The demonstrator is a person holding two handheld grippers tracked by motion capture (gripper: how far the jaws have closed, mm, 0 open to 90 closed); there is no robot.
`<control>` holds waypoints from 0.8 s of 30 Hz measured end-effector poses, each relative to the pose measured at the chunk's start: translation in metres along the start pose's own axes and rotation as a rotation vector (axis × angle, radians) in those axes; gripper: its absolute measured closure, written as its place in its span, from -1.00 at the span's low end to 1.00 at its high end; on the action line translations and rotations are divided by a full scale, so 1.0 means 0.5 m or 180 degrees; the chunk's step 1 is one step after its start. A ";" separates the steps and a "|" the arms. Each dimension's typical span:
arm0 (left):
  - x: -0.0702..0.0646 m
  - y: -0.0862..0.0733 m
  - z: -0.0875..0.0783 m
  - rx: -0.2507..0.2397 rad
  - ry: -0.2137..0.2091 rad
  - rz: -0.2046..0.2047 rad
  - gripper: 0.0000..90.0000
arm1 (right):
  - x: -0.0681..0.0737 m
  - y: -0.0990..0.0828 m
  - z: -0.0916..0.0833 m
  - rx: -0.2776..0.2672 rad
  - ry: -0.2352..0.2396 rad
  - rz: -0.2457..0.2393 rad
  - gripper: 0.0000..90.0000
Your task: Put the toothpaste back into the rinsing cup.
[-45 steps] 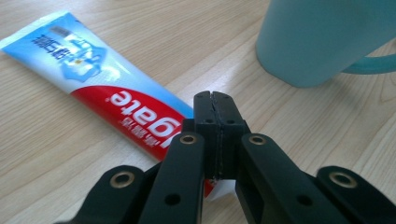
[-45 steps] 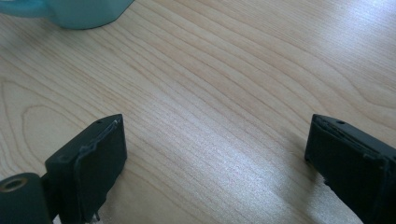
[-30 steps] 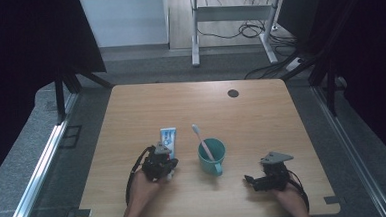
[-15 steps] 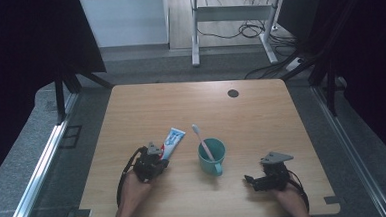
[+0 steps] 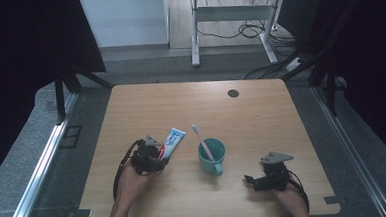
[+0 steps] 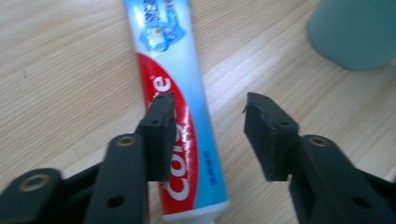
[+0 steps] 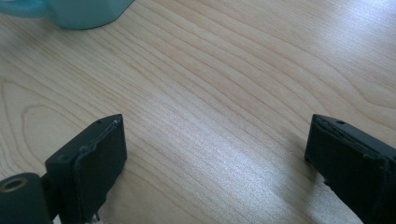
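Note:
A red, white and blue toothpaste tube [image 5: 171,141] [image 6: 180,79] lies flat on the wooden table [image 5: 206,108], angled up and to the right. My left gripper [image 5: 161,158] [image 6: 210,105] hovers over the tube's near end. Its jaws have just been opening and now stand apart, with the tube under the left jaw and neither pad pressing on it. A teal cup [image 5: 212,155] [image 6: 355,32] [image 7: 79,11] with a white toothbrush [image 5: 202,140] leaning in it stands just right of the tube. My right gripper [image 5: 249,180] [image 7: 215,140] rests low at the front right, open wide over bare wood.
A small dark round hole [image 5: 233,93] marks the table's far side. Beyond the far edge stand a metal desk frame [image 5: 195,33] and loose cables [image 5: 247,30] on the floor. Dark curtains hang on both sides.
The left gripper's jaws have opened and let go of the toothpaste tube. The tube tipped to the right and now lies on the table. The left hand drew back slightly; the right gripper has not moved.

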State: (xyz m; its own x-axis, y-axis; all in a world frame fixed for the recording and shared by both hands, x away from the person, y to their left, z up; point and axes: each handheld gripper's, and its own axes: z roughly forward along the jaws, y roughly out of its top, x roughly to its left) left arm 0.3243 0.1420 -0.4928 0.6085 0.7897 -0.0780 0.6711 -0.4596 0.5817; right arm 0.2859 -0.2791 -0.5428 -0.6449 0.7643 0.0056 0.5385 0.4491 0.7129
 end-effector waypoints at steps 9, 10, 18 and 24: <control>0.018 0.033 0.027 0.0545 0.0043 -0.0078 -0.17 | 0.000 0.000 0.000 -0.0002 0.0001 0.0001 -0.88; 0.018 0.033 0.027 0.0545 0.0043 -0.0078 -0.18 | 0.000 0.000 0.000 -0.0002 0.0001 0.0001 -0.88; 0.024 0.068 0.047 0.0846 0.0076 -0.0083 -0.18 | -0.001 0.000 0.000 0.0001 -0.0001 -0.0009 -0.88; 0.026 0.093 0.064 0.1102 0.0079 -0.0097 -0.18 | 0.000 0.000 0.000 0.0002 0.0000 -0.0005 -0.88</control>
State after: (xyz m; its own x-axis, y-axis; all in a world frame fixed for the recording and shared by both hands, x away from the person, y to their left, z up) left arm 0.3768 0.1177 -0.4926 0.5783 0.8129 -0.0690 0.7953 -0.5428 0.2699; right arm 0.2860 -0.2794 -0.5428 -0.6458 0.7635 0.0045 0.5378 0.4507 0.7125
